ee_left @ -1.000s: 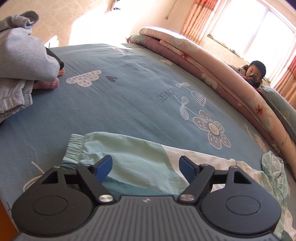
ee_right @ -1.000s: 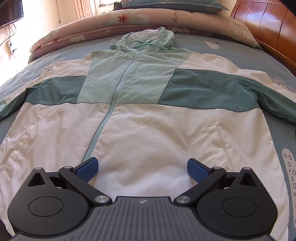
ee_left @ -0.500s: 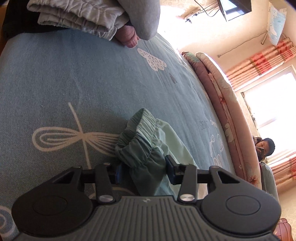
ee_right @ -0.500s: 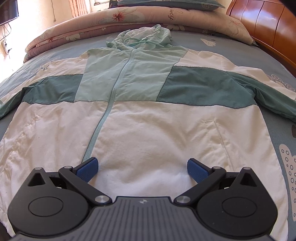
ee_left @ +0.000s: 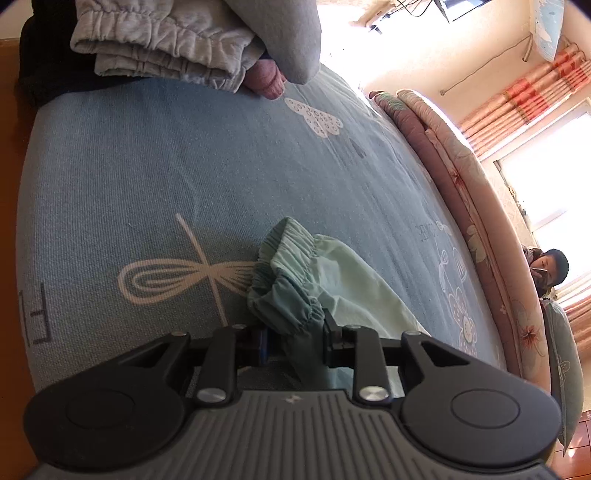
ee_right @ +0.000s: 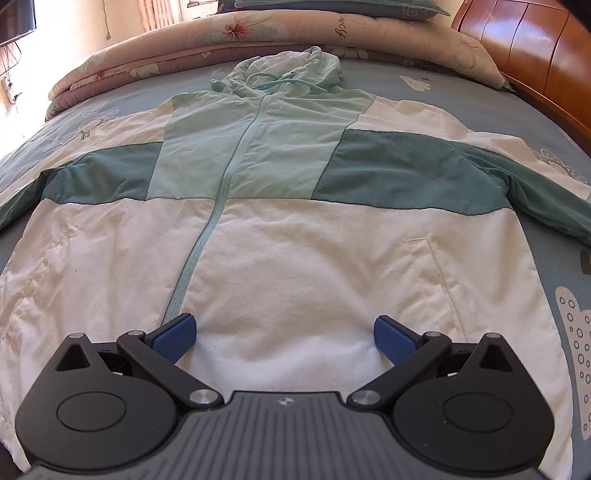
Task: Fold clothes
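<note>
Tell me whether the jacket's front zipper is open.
No: in the right wrist view the jacket lies flat on the bed with its zipper closed from hem to hood.

Jacket [ee_right: 280, 258] was thin, matt, slightly crinkly cloth, its cuff [ee_left: 284, 280] gathered elastic. Bed sheet [ee_left: 147, 177] looked like ribbed woven cotton, headboard [ee_right: 535, 55] glossy varnished wood, my fingers' pads [ee_right: 173, 336] textured blue rubber.

Jacket [ee_right: 295, 221] lies flat on the bed [ee_right: 546, 122] — hood [ee_right: 288, 70] toward the rolled quilt [ee_right: 258, 33], sleeves spread left and right.
</note>
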A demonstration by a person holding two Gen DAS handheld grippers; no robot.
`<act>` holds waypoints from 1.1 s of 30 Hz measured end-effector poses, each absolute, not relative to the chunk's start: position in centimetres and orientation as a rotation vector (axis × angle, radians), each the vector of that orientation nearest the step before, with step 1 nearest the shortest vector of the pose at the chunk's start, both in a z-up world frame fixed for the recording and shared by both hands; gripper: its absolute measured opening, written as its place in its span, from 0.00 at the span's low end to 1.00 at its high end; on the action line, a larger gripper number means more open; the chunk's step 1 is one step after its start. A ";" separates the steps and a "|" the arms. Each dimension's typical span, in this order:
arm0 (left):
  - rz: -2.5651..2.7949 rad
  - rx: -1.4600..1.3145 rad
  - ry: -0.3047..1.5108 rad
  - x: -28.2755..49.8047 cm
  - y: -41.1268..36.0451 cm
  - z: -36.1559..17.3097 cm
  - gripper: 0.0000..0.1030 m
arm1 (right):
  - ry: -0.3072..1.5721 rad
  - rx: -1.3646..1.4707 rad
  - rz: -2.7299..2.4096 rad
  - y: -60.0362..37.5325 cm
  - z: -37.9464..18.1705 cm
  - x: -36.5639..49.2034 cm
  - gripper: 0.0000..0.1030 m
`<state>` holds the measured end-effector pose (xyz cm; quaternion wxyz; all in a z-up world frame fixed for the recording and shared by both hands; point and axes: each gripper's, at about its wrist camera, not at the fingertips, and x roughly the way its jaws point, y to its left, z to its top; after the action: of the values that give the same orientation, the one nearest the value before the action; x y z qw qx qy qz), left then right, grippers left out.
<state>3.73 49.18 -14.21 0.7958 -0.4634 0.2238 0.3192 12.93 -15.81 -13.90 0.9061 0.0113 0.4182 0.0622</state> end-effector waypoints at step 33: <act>0.339 -0.561 0.686 16.4 43.4 -9.5 0.53 | 0.874 0.004 0.104 -15.2 -13.9 13.4 1.00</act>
<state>16.35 43.36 -9.52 0.8894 -0.2703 0.3304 0.1634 13.43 -15.20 -13.93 0.9046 0.0019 0.4233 0.0503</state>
